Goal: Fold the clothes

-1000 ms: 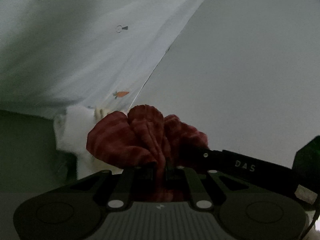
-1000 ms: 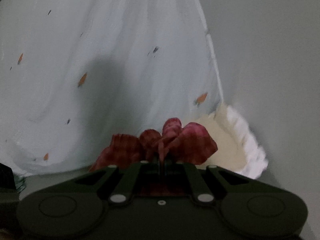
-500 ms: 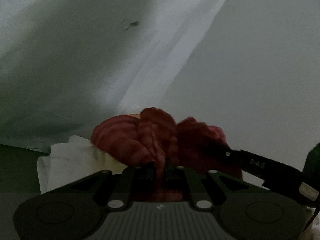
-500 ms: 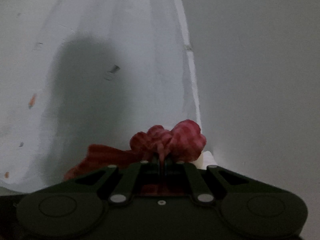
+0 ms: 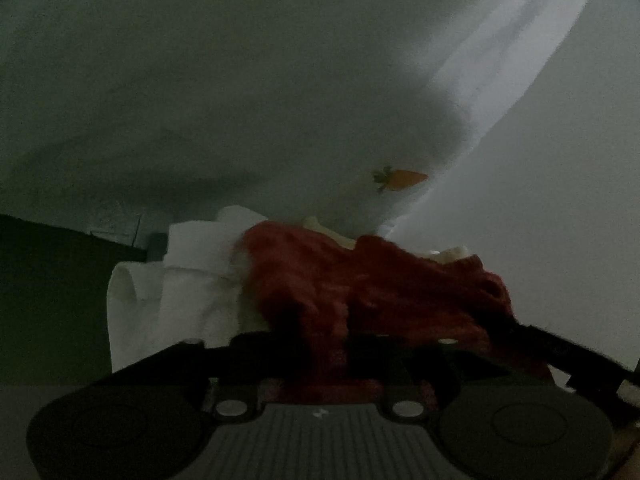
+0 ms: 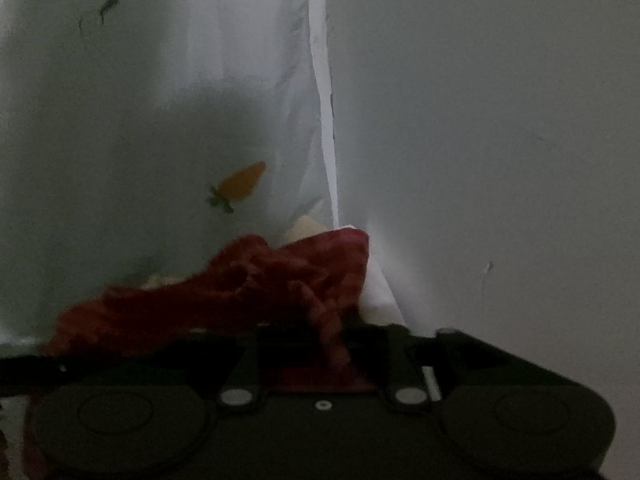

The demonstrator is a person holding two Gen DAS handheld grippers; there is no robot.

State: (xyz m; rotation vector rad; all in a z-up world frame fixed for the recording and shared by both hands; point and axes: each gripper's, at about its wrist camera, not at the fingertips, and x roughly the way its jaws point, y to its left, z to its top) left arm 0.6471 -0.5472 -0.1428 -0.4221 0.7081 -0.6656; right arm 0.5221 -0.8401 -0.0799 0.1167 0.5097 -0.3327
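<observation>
Between the fingers of both your grippers sits the red knit garment [image 5: 384,280] — the left gripper [image 5: 326,332] is clamped on a bunched fold of it, and the right gripper [image 6: 326,336] pinches another fold the same way. Over the last second the bunches that stood up as tight lobes above the fingers have flattened and spread sideways, and the carrot-print cloth [image 5: 248,92] has come much closer in both views, with one carrot motif [image 6: 240,186] now large just beyond the red fabric. That reads as you lowering the garment onto the white surface [image 6: 500,140], so the held edge is probably about to be laid down to finish this fold.

In the left view a white piece of fabric [image 5: 180,272] lies touching the red one on its left side; cream fabric peeks out behind. Whether it belongs to the garment cannot be told.

The light is dim, so you cannot confirm contact with the surface — I would judge it close.
</observation>
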